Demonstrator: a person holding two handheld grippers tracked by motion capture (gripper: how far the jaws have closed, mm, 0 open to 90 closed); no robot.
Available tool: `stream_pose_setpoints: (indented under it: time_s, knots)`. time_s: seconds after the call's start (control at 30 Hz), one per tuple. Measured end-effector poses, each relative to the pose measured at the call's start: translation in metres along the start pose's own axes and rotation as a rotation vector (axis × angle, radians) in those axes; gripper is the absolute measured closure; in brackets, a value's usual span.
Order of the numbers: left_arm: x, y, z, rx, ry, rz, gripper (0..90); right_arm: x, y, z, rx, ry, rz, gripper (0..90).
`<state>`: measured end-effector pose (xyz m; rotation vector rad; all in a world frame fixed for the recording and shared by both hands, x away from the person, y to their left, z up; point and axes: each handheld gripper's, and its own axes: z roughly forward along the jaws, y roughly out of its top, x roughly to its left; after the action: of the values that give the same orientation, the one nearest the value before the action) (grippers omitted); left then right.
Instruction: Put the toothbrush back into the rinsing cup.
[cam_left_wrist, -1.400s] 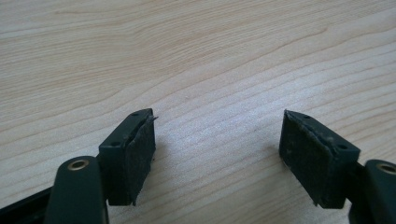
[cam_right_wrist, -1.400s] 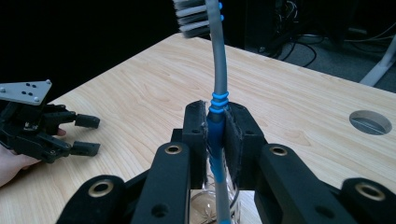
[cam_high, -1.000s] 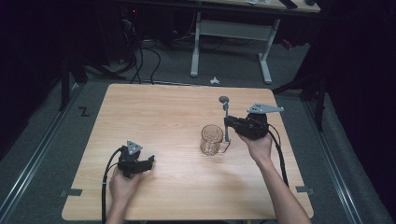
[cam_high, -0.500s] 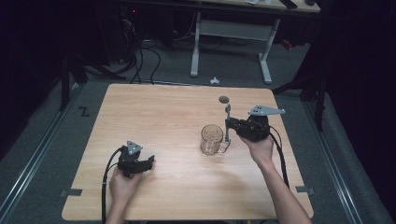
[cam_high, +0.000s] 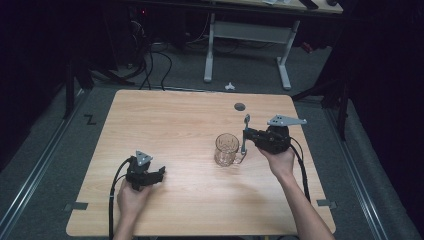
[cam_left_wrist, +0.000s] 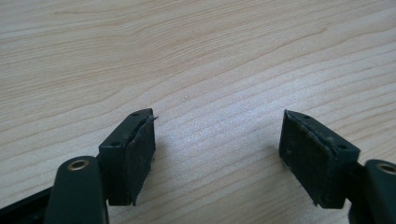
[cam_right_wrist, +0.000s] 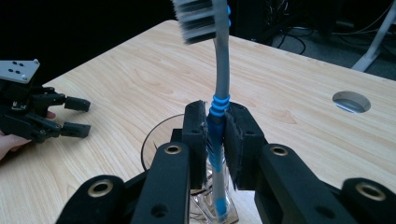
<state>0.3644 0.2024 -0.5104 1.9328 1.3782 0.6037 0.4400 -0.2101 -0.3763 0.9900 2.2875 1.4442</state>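
Overhead, pale wooden table (cam_high: 190, 125), grey carpet floor (cam_high: 60, 165), dark room

Overhead faces table (cam_high: 200, 120); tool cams close, low.

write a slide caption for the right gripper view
Right gripper shut on a grey and blue toothbrush, held upright, bristles up, above a glass mug on the wooden table.

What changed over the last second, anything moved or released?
Nothing visibly changed. The right gripper stays shut on the toothbrush, holding it upright beside the glass mug. The left gripper stays open on the table, nothing between its jaws. Mug and both hands are where they were.
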Motion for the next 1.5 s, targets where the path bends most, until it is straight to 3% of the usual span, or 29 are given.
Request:
stream_pose_setpoints:
  time_s: [1.5]
  knots:
    - [0.000,0.000,0.000,0.000,0.000,0.000,27.6,0.000,-0.018,0.000,0.056,-0.018,-0.006,79.1]
